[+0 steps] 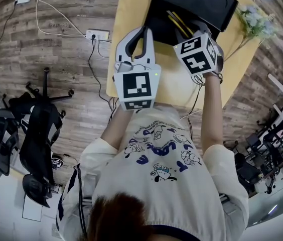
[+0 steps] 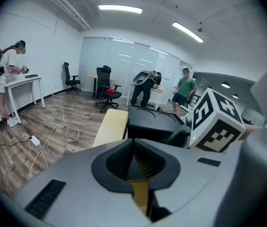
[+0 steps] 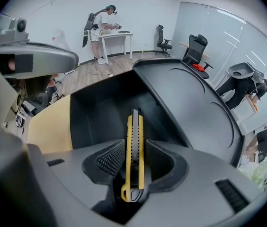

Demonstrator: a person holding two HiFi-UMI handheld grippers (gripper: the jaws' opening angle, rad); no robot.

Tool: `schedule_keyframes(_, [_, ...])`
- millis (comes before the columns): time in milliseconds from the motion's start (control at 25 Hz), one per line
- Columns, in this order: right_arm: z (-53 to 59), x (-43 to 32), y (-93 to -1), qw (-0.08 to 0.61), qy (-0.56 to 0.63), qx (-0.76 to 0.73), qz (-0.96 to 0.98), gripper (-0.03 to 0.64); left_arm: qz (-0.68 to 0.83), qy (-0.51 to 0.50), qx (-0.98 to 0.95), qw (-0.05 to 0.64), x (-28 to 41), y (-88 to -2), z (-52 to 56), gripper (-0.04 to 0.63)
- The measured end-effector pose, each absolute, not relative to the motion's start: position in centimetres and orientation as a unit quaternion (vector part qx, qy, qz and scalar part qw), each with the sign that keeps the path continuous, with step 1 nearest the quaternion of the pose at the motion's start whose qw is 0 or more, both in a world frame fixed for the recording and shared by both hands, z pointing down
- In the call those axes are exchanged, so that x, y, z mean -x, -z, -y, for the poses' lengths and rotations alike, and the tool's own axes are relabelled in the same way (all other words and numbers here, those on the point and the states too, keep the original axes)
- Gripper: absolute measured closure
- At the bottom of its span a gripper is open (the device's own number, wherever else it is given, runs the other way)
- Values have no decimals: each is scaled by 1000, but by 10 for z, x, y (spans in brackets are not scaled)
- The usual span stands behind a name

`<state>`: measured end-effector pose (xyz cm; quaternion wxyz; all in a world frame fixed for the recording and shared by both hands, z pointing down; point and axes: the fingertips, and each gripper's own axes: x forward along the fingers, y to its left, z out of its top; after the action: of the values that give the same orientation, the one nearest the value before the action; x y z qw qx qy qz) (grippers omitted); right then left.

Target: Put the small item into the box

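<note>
Knife [image 3: 134, 131] lies lengthwise between right gripper [image 3: 134, 148] jaws, tip into box [image 3: 95, 117].
Jaws apart, not pinching it (left gripper [image 2: 133, 148] closed, empty).

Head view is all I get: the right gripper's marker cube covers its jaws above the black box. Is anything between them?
Observer: Yes. The right gripper view shows a yellow utility knife between the jaws of the right gripper, its tip pointing into the open black box.
Operator: Is it clamped?
Observer: No. The jaws stand apart, with a thin gap on either side of the knife.
Operator: And the left gripper?
Observer: In its own view the left gripper is shut, with nothing between its jaws.
</note>
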<state>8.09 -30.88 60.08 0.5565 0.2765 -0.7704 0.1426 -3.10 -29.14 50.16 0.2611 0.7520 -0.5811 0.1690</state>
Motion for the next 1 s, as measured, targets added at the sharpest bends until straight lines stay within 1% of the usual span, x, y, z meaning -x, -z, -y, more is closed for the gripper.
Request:
schedule_keyframes(160, [312,-75,-577,516,-145,-297,790,462,587,-165,-753,249,30,-492,288,572])
schedule_keyframes(280, [315,-68,-539,457,-144,-339,810,500,590,-153,-758,230,29,-473,290,572])
schedule_keyframes(360, [317,-67,-511,408,-143,-383,817,547,592,-144,-763,215,28,-459,291,572])
schedule_keyframes(440, [313,-68,-485,361,-144,-422,819,562,594,-139,-766,204,27,-445,288,572])
schedule_keyframes(640, [299,-78,-430,259,-129,-496,818,571,601,-117,-773,167,19,-406,282,572])
schedule_keyframes(1000, [267,-95,-356,141,-103,-568,805,574,607,-76,-784,104,8,-340,256,572])
